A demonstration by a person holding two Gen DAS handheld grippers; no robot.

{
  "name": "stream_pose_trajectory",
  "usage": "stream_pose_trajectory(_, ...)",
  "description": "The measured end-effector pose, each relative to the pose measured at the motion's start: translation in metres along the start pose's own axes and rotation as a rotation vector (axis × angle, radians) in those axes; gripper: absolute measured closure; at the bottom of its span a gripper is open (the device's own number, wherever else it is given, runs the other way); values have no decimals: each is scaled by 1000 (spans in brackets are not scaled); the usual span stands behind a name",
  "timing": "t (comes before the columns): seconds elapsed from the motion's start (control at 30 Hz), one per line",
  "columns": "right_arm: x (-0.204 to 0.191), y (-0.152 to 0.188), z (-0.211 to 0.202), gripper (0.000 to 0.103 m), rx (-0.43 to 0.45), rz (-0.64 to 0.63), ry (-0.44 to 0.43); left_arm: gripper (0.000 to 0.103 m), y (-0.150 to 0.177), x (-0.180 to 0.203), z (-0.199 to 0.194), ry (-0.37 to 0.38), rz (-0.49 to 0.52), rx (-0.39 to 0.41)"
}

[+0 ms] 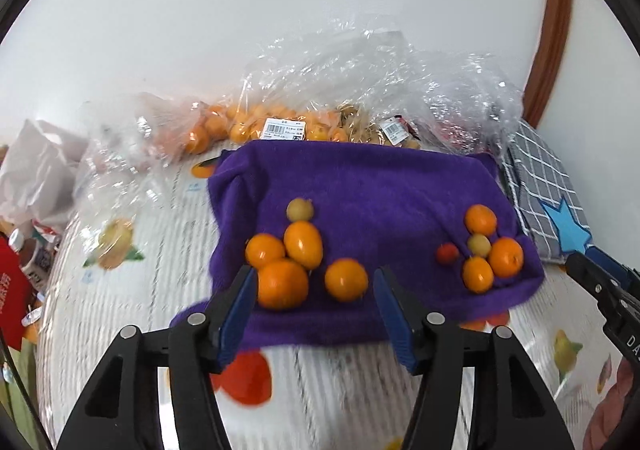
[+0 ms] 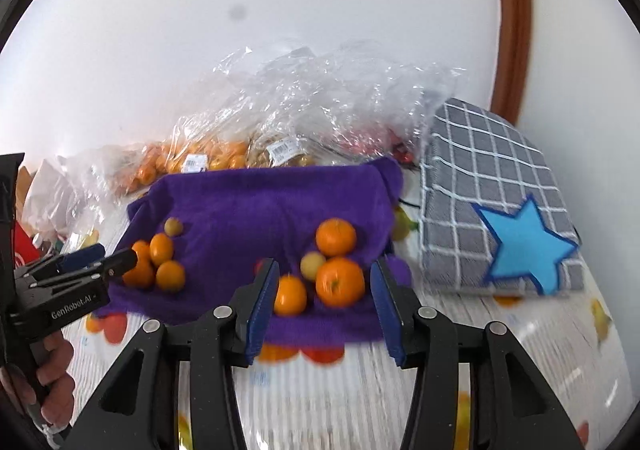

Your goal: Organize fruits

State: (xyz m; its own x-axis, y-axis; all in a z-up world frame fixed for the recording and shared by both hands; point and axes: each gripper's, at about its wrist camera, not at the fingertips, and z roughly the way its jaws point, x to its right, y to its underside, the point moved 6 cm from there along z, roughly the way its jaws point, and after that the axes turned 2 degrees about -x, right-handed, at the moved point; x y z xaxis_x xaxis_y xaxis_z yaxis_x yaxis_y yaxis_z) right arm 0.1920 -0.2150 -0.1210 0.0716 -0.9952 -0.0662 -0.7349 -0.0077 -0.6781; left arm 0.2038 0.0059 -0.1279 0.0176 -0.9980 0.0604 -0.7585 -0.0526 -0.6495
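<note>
— Purple towel (image 1: 372,186) fills the middle of both views; its near edge hangs just past the left gripper (image 1: 314,282), whose blue pads stand apart, holding nothing.

— Right gripper (image 2: 324,282) too: parted, empty, above the towel's lower edge. Bare towel lies behind the fruit.

— Oranges (image 1: 280,282) sit in two clusters, lower left and lower right of the towel, each with a small yellowish fruit (image 1: 300,209).

— The right view alone shows a hand (image 2: 52,382) at lower left; the left view shows a small red fruit (image 1: 447,253). Plastic bags (image 2: 320,98) crowd the far edge.
</note>
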Motion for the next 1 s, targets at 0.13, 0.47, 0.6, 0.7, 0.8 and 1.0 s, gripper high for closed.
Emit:
stream_pose_trajectory(0.13,6,20,-27,55,-9,36,5,42,16,4,-25,39,8,6)
stream_pose_trajectory(0.47,10,47,-100,17,59,72,19,26,41,18,-89,23,26,64)
stream_pose_trajectory(0.6,7,54,-120,11,62,50,22,22,46,23,-110,10,24,101)
stream_pose_trajectory(0.7,8,56,-132,11,79,30,49,21,49,27,-122,1,31,126)
stream_pose_trajectory(0.8,8,57,-144,11,99,28,52,21,50,33,-130,-6,42,144)
stream_pose_trajectory(1.0,13,58,-154,11,108,38,59,21,49,35,-140,-20,47,168)
